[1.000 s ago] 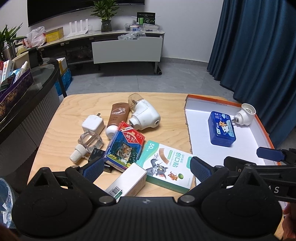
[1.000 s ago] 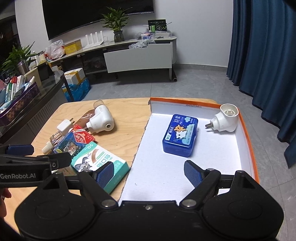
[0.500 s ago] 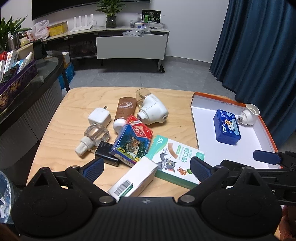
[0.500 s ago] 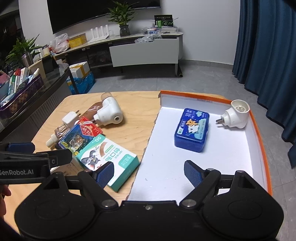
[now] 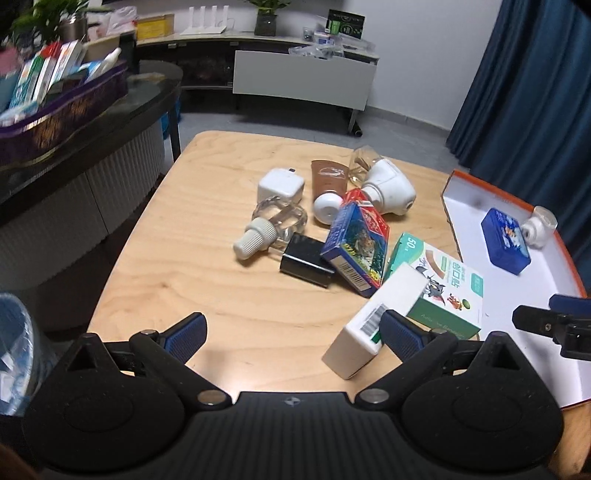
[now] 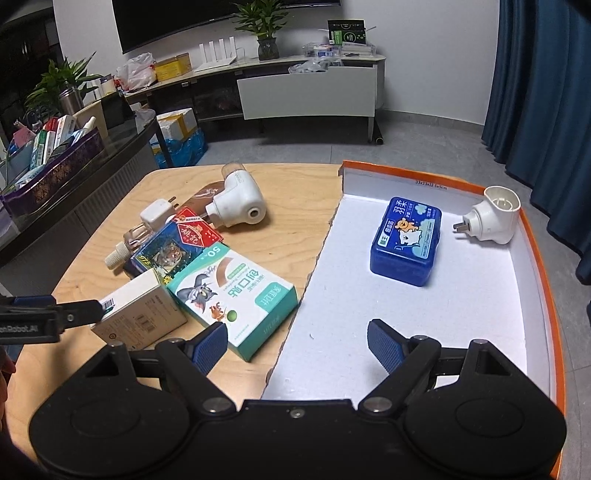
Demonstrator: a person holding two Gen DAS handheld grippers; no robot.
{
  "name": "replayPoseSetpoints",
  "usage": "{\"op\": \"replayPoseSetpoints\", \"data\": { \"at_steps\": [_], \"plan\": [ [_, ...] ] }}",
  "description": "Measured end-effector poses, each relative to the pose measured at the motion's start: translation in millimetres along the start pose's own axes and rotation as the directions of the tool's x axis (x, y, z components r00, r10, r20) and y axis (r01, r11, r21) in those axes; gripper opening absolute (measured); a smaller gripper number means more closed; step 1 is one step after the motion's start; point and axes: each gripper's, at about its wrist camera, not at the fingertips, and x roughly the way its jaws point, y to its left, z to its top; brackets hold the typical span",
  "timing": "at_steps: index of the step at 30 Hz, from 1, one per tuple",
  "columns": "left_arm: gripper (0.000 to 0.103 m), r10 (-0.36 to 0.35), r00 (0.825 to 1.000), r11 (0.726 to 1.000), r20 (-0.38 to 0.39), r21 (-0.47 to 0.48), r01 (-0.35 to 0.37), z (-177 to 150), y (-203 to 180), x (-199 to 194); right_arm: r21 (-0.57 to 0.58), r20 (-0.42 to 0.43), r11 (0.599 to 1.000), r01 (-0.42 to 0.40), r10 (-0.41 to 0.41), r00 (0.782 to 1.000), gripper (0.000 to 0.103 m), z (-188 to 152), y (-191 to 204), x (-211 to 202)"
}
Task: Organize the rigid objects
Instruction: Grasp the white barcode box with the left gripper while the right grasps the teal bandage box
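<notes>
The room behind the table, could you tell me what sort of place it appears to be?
Most likely a home living room. A large dark screen hangs on the wall above a long low media console with a potted plant, and full-length blue curtains hang at the right.

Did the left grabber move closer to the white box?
Yes. The left gripper slid forward and left over the table; the white box now touches its right finger.

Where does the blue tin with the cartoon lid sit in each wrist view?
Left wrist: blue tin at the far right, inside the orange-rimmed tray, next to the white plug-in.
Right wrist: blue tin right of centre, in the tray's far half.
Shared landmark: the green cartoon box beside the tray.
</notes>
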Motion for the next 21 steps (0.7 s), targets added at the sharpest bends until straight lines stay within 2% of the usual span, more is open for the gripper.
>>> {"op": "replayPoseSetpoints", "data": {
  "at_steps": [4, 8, 10, 14, 16, 18, 19, 21],
  "plan": [
    [0.103, -0.053, 0.998, 0.998, 0.021, 0.027, 0.052, -1, -5, -4, 0.004, -0.001, 1.000, -0.004, 0.004, 1.000, 0.098, -1, -1, 0],
    [0.102, -0.079, 0.995, 0.984, 0.052, 0.161, 0.070, -3, -29, 1, 0.007, -0.002, 1.000, -0.006, 0.006, 1.000, 0.098, -1, -2, 0],
    [0.096, -0.065, 0.996, 0.972, 0.055, 0.229, 0.051, -5, -41, 10, 0.007, 0.000, 1.000, -0.006, 0.006, 1.000, 0.098, -1, -3, 0],
    [0.057, -0.062, 0.998, 0.963, 0.012, 0.264, 0.057, -6, -47, 32, -0.003, -0.002, 1.000, -0.017, 0.017, 1.000, 0.098, -1, -1, 1],
    [0.048, -0.087, 0.996, 0.963, -0.008, 0.254, 0.087, -7, -46, 37, -0.017, -0.005, 0.999, -0.028, 0.028, 1.000, 0.098, -1, 1, 3],
    [0.032, -0.124, 0.992, 0.964, -0.012, 0.234, 0.123, -8, -45, 35, -0.040, -0.007, 0.998, -0.050, 0.050, 0.999, 0.098, -1, 4, 6],
    [0.027, -0.137, 0.990, 0.964, -0.016, 0.226, 0.137, -9, -45, 33, -0.059, -0.010, 0.996, -0.063, 0.063, 0.998, 0.098, -1, 6, 9],
    [0.027, -0.112, 0.994, 0.967, 0.008, 0.231, 0.107, -9, -46, 26, -0.109, -0.019, 0.989, -0.100, 0.099, 0.995, 0.098, 2, 11, 14]
  ]
}}
